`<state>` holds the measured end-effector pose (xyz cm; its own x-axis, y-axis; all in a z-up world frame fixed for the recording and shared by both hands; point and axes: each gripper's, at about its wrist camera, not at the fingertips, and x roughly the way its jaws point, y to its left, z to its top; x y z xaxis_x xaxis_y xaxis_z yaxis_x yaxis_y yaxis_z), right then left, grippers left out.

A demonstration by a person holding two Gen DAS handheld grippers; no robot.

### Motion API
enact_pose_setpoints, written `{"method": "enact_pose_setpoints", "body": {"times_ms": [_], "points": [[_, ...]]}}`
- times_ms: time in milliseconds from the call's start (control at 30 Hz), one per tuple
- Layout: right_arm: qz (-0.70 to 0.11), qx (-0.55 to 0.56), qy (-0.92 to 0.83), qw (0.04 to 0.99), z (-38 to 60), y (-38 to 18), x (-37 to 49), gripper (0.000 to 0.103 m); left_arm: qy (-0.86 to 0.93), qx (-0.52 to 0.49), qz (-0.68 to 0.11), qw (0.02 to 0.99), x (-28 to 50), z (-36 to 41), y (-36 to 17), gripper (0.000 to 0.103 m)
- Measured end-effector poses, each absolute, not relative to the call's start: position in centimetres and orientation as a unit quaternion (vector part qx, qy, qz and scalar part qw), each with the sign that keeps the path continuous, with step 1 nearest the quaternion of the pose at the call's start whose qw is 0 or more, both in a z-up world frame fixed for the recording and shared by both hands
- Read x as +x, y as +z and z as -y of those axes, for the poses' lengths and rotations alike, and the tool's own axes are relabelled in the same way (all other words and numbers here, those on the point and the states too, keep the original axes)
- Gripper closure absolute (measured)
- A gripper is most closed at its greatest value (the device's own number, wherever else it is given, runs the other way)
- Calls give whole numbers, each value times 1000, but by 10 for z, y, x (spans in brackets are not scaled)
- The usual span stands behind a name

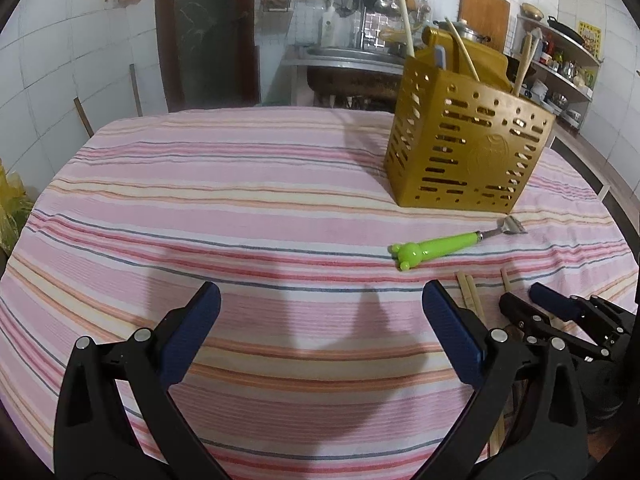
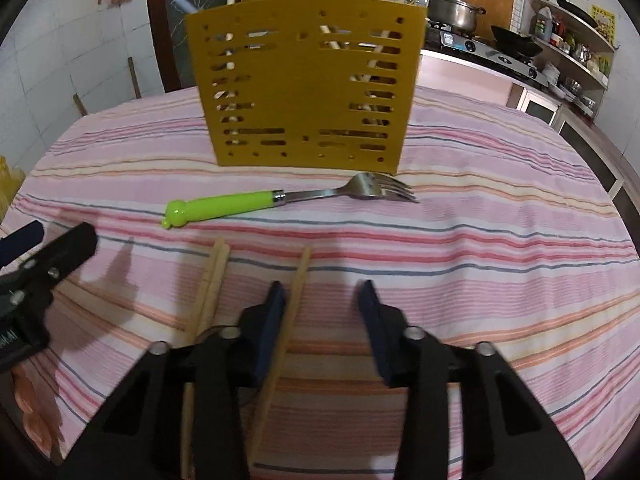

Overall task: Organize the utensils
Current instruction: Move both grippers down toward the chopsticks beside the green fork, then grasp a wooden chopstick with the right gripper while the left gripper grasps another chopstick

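Right gripper (image 2: pixel 322 300): jaws wide, empty. Single chopstick (image 2: pixel 294 300) lies just inside left pad; shift so it centres, then close. Holder (image 2: pixel 304 88) ahead, beyond fork (image 2: pixel 288 200). Left gripper (image 1: pixel 320 304): jaws wide, idle.

Two low wrist views toward the caddy (image 1: pixel 468 136) (image 2: pixel 304 88), right nearer, fork (image 1: pixel 460 245) (image 2: pixel 288 200) shared.

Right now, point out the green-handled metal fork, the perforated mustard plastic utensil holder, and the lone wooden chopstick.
Green-handled metal fork (image 2: pixel 228 205): right wrist view, mid-handle.
Perforated mustard plastic utensil holder (image 2: pixel 304 92): right wrist view, centre of front wall.
Lone wooden chopstick (image 2: pixel 301 270): right wrist view, upper shaft.
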<state>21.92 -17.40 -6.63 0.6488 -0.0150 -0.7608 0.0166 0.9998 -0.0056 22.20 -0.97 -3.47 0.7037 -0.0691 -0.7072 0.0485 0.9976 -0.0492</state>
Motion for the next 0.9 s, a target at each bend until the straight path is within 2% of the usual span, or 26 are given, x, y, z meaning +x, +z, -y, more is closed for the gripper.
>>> {"method": "enact_pose_setpoints", "body": {"times_ms": [100, 233, 633, 900], "points": [[-422, -9, -6, 907, 165, -66, 217, 89, -34, -10, -390, 920, 222, 14, -37, 6], [-424, -6, 1, 906, 164, -64, 208, 96, -32, -4, -395, 918, 220, 19, -38, 6], [-429, 35, -17, 903, 227, -64, 190, 96, -65, 0, -434, 898, 227, 60, -53, 6], [-423, 45, -16, 905, 231, -66, 181, 96, -63, 13, -457, 887, 233, 72, -64, 6]]}}
